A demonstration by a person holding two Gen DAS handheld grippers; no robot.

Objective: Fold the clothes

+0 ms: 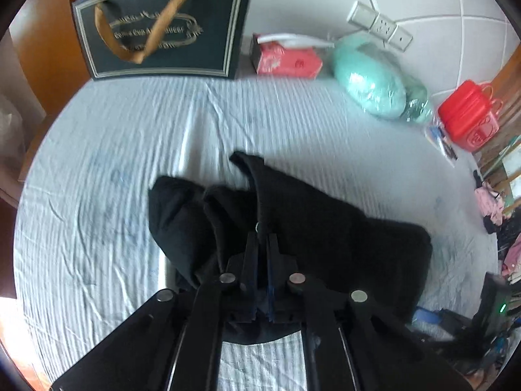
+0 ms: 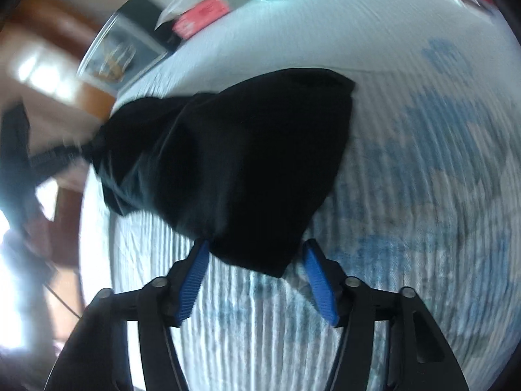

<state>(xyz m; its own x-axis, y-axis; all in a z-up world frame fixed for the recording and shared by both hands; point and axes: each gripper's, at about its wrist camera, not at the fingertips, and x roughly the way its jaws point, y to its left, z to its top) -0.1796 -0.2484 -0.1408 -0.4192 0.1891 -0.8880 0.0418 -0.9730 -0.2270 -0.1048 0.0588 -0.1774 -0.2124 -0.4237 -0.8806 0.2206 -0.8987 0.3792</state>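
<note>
A black garment (image 1: 293,224) lies bunched on the pale blue striped bed sheet (image 1: 114,169). My left gripper (image 1: 262,238) is shut on a fold of the garment near its middle and the cloth rises to the fingers. In the right wrist view the same black garment (image 2: 234,163) hangs as a dark mass over the sheet (image 2: 423,195). My right gripper (image 2: 257,247) is open, its blue pads (image 2: 317,277) on either side of the garment's lower corner. The left gripper shows blurred at the far left (image 2: 49,159).
At the far edge of the bed stand a dark gift bag (image 1: 162,29), a pink tissue pack (image 1: 286,58), a mint-green wrapped bundle (image 1: 371,75) and a red plastic case (image 1: 465,114). A white power strip (image 1: 379,26) lies on the floor. Clutter lines the right side.
</note>
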